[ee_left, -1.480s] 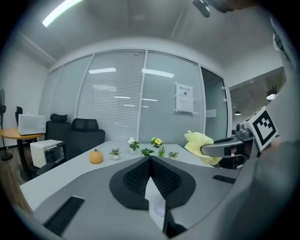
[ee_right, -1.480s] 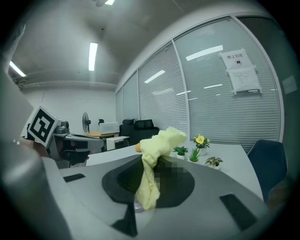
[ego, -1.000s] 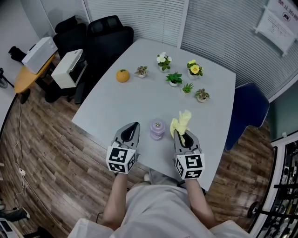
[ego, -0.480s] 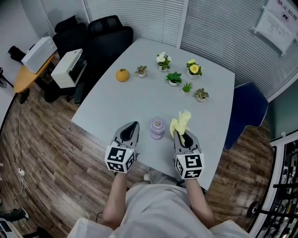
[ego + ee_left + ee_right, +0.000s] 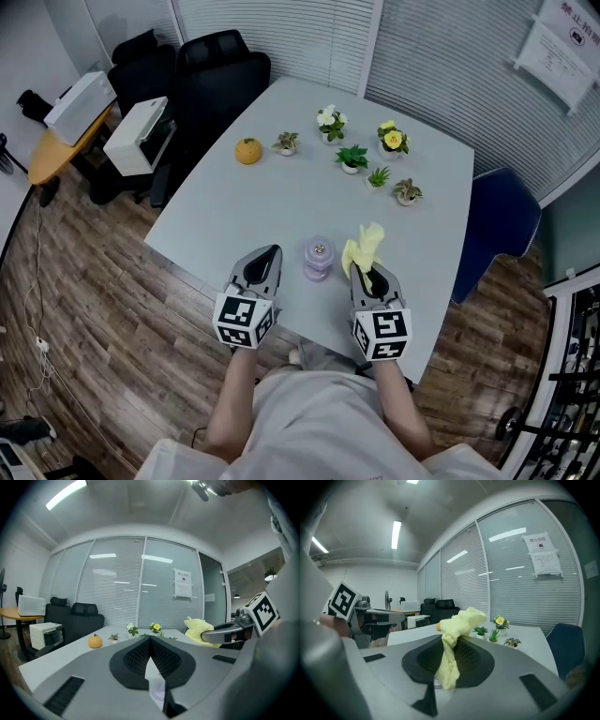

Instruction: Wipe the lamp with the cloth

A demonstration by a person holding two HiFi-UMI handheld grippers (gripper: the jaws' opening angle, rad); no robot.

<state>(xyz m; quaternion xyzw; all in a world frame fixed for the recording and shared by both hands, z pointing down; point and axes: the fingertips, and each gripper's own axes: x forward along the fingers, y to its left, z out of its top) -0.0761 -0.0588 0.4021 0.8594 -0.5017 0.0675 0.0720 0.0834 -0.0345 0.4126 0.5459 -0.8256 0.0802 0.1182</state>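
A small lilac lamp (image 5: 318, 260) stands on the grey table (image 5: 281, 202) near its front edge, between my two grippers. My left gripper (image 5: 269, 253) hovers just left of the lamp, shut and empty. My right gripper (image 5: 367, 269) is just right of the lamp, shut on a yellow cloth (image 5: 364, 247) that sticks up out of its tip. In the right gripper view the cloth (image 5: 453, 644) hangs pinched between the jaws. In the left gripper view the shut left gripper (image 5: 151, 641) shows, with the cloth (image 5: 199, 629) and the other gripper at the right.
An orange ornament (image 5: 247, 152) and several small potted plants (image 5: 352, 159) stand at the table's far side. Black chairs (image 5: 211, 80) and a side table with white machines (image 5: 141, 136) are to the left. A blue chair (image 5: 502, 225) is at the right.
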